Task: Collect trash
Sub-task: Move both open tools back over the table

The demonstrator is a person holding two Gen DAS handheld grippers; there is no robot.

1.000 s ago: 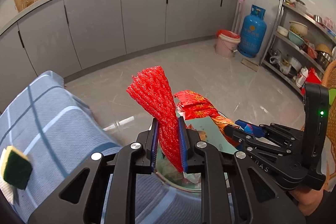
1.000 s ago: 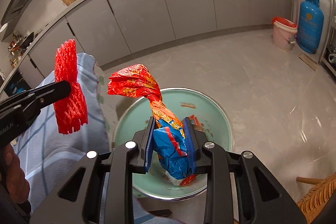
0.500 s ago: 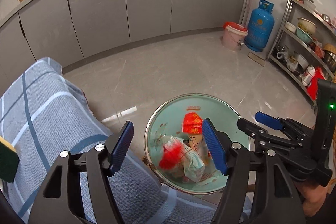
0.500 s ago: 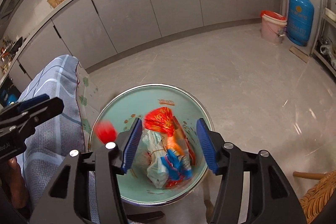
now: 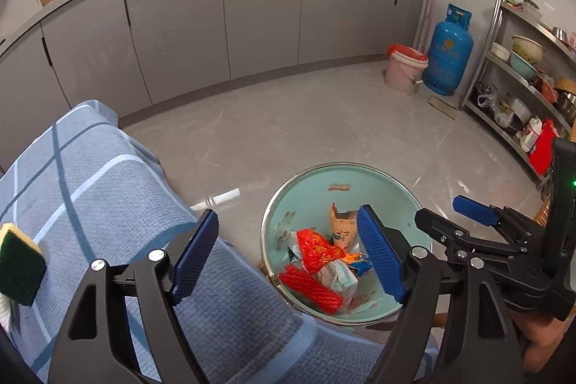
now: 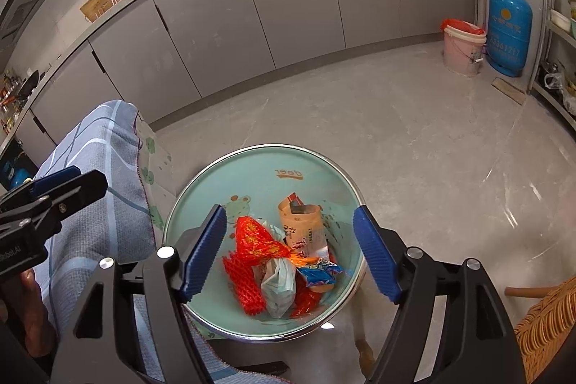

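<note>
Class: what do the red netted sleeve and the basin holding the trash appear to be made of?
Red netted sleeve: likely soft foam mesh, matte, with an open lattice. Basin: probably enamelled metal, glossy mint inside with a shiny silver rim and printed cartoon; coated plastic cannot be excluded.

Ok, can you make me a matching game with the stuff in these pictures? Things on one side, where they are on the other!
Things:
1. red foam net
2. sponge
3. blue gas cylinder
4. left gripper

Places or states:
A. standing on the floor beside the pink bucket
B. lying in the mint green bowl
C. open, holding nothing
D. resting on the blue checked cloth

Pairs: 1-B, 2-D, 3-A, 4-C
</note>
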